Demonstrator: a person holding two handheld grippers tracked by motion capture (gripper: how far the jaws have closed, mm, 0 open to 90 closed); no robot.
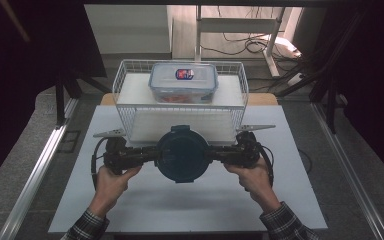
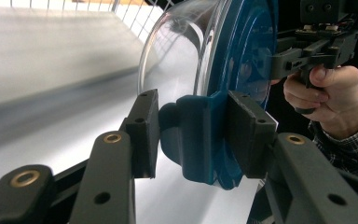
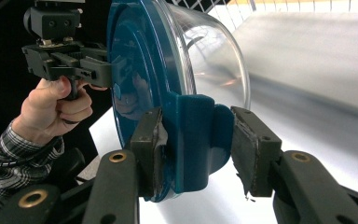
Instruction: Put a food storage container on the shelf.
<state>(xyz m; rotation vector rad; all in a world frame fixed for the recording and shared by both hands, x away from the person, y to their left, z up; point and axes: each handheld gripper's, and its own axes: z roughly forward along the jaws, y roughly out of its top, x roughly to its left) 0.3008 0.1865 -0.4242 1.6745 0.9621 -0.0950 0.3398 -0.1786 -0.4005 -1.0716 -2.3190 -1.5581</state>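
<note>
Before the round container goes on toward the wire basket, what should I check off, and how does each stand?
1. Left claw clamped on a blue latch tab of the round container: ok.
2. Right claw clamped on the opposite tab: ok.
3. Blue lid seated on the clear bowl: ok along the visible rim, cannot tell all round.
4. Container held level between the two hands: ok in the high view.
5. Free room in the wire basket in front of the rectangular box: ok.
6. Container high enough to pass the basket's front rim: cannot tell.
</note>
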